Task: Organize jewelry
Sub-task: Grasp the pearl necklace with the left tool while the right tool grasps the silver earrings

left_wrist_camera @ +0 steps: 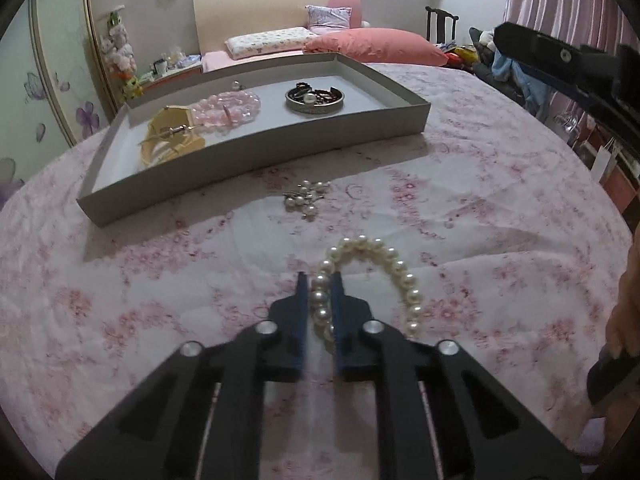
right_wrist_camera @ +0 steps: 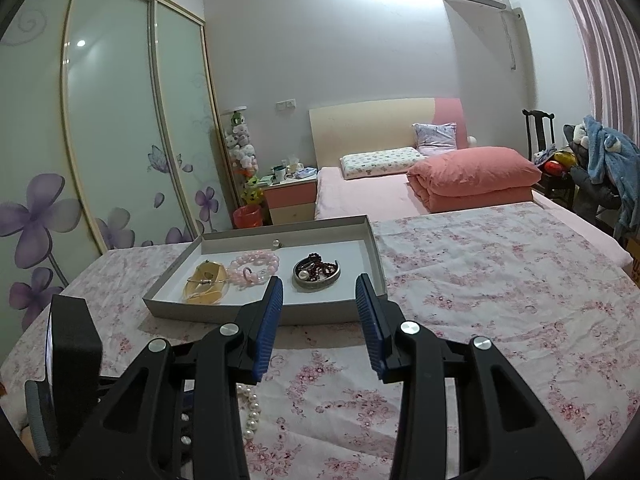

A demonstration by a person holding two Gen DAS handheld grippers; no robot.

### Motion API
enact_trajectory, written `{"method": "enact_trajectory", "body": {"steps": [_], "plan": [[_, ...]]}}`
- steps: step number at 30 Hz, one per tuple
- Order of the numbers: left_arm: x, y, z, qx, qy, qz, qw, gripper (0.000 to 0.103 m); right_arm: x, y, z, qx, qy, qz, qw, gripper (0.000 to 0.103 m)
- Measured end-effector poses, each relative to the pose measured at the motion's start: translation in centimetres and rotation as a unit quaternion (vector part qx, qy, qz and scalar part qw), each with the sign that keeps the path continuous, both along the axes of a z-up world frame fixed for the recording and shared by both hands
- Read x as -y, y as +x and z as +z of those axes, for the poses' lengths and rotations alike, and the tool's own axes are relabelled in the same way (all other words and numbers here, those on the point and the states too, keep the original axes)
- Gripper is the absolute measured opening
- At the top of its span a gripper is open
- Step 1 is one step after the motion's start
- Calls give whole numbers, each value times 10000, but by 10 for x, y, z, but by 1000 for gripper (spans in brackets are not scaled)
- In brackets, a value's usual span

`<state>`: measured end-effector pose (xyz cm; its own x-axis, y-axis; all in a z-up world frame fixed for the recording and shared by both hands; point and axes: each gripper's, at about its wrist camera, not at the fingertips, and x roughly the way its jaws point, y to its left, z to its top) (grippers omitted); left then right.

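Note:
A white pearl bracelet [left_wrist_camera: 400, 272] lies on the flowered bedspread, and my left gripper [left_wrist_camera: 320, 290] is shut on its near-left side, with pearls pinched between the blue pads. The right wrist view shows part of that bracelet [right_wrist_camera: 252, 412] low down. A cluster of small pearl pieces [left_wrist_camera: 306, 198] rests just before the grey tray [left_wrist_camera: 256, 160]. The tray holds a pink bead bracelet [left_wrist_camera: 228, 110], a yellow piece [left_wrist_camera: 172, 136] and a metal dish [left_wrist_camera: 315, 100] of dark beads. My right gripper [right_wrist_camera: 319, 280] hangs open and empty above the bedspread, facing the tray [right_wrist_camera: 256, 314].
A single loose pearl [left_wrist_camera: 450, 224] lies to the right on the bedspread. Behind the tray are pillows and a folded pink quilt [right_wrist_camera: 472, 176]. A wardrobe [right_wrist_camera: 104, 120] stands to the left, and a chair piled with clothes [right_wrist_camera: 600, 160] to the right.

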<state>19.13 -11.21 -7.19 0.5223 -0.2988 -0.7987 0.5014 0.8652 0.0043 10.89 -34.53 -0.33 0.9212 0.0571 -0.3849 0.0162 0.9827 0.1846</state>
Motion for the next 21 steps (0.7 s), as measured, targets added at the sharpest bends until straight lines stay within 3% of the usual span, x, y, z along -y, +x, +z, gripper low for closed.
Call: {"method": "enact_trajectory", "body": {"steps": [5,9,17,21], "plan": [[-9,-2,1,210,238,165,9994,10,-8,4,-3,-80,-49,103,9999,39],[-42,11,3,234,319,630,9972,10,-13,9,-7,-199,-123,208,9995,39],[-132,44,8,227,407,1922,9802,10,-41,35,-30,-938,-315,821,9917,39],[-155,48,10,207,290,2194,9750,10,-59,49,-43,-1350,-516,1116,9832,39]]}}
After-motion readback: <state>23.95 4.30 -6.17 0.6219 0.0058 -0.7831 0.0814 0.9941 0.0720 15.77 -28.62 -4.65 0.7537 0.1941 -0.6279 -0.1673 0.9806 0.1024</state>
